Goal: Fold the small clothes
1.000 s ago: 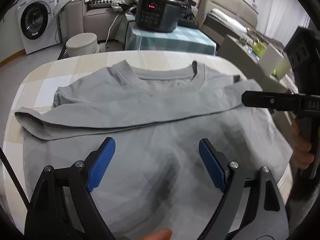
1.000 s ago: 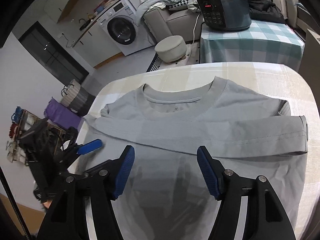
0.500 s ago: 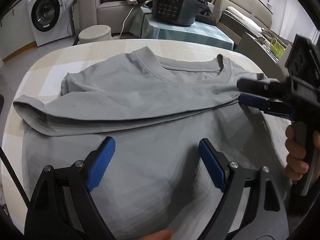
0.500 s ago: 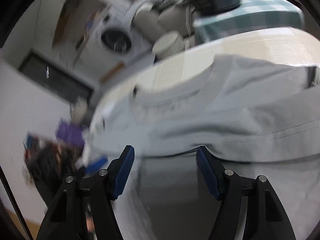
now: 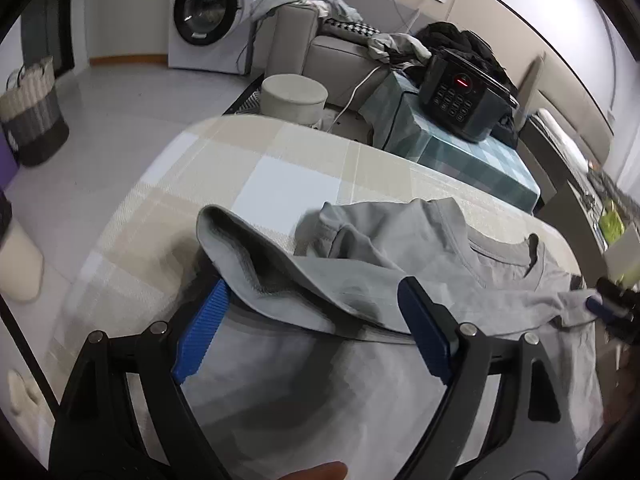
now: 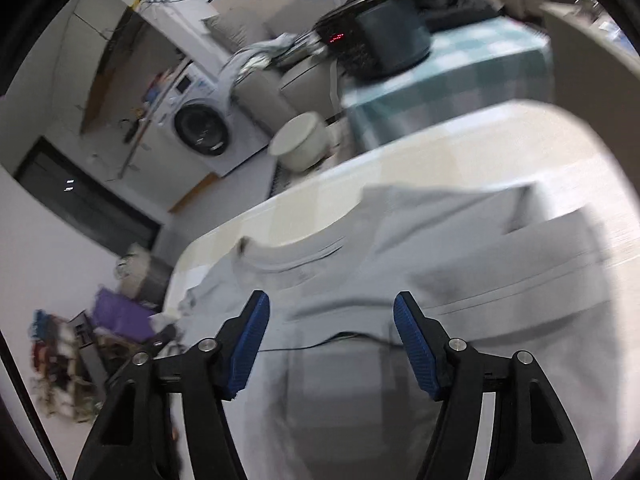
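A grey T-shirt [image 5: 400,392] lies flat on the checked tablecloth [image 5: 288,184], collar [image 5: 504,248] away from me, its left sleeve [image 5: 280,276] folded across the chest. My left gripper [image 5: 312,316] hangs open over that sleeve near its cuff; the cloth hides the tip of the left pad. At the far right edge of the left wrist view my right gripper [image 5: 612,304] sits at the shirt's right shoulder. In the blurred right wrist view the right gripper [image 6: 332,324] is open above the T-shirt [image 6: 460,264], nothing pinched.
Beyond the table's far edge stand a black cooker [image 5: 460,96] on a teal checked side table, a round stool [image 5: 292,96], a sofa and a washing machine [image 5: 204,12]. A woven basket [image 5: 32,108] stands on the floor at the left.
My left gripper has swung left and rolled, from over the shirt's belly to the sleeve's cuff end. The right gripper has rolled and shifted; its view is blurred.
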The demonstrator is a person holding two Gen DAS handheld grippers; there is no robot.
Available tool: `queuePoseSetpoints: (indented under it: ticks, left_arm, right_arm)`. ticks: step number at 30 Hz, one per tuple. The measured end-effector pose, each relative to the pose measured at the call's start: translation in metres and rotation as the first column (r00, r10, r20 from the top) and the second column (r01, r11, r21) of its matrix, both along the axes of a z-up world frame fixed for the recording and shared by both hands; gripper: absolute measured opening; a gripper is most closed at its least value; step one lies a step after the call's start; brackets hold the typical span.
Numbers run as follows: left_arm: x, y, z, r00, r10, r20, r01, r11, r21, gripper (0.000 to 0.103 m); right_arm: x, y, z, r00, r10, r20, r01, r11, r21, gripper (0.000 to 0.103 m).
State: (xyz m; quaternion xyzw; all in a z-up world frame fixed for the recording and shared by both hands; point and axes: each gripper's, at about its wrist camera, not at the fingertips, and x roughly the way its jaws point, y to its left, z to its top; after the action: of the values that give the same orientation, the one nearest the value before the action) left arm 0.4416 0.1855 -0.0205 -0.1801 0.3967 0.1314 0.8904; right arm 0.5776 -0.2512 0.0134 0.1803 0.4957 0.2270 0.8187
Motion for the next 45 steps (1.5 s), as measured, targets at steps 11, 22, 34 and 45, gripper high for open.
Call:
queuePoseSetpoints:
  ticks: [11, 22, 34, 45]
  left_arm:
    - [-0.011, 0.020, 0.009, 0.997, 0.074, -0.030, -0.076, 0.996, -0.049, 0.084]
    - [-0.026, 0.059, 0.010, 0.988, 0.139, -0.062, -0.145, 0.983, -0.116, 0.084]
    - [-0.018, 0.051, 0.002, 0.993, 0.074, -0.096, -0.088, 0.986, -0.144, 0.083]
    - [-0.025, 0.069, 0.001, 0.991, 0.105, -0.079, -0.118, 0.976, -0.182, 0.062]
  right_arm:
    - [0.013, -0.061, -0.010, 0.996, -0.024, -0.084, 0.017, 0.997, -0.078, 0.066]
    - [0.002, -0.088, -0.009, 0.997, -0.012, -0.082, 0.000, 0.990, -0.138, 0.066]
    - [0.015, -0.077, -0.029, 0.996, -0.026, -0.088, 0.020, 0.998, -0.066, 0.058]
    - [0.014, -0.090, -0.016, 0.980, -0.181, 0.087, 0.172, 0.980, 0.101, 0.006]
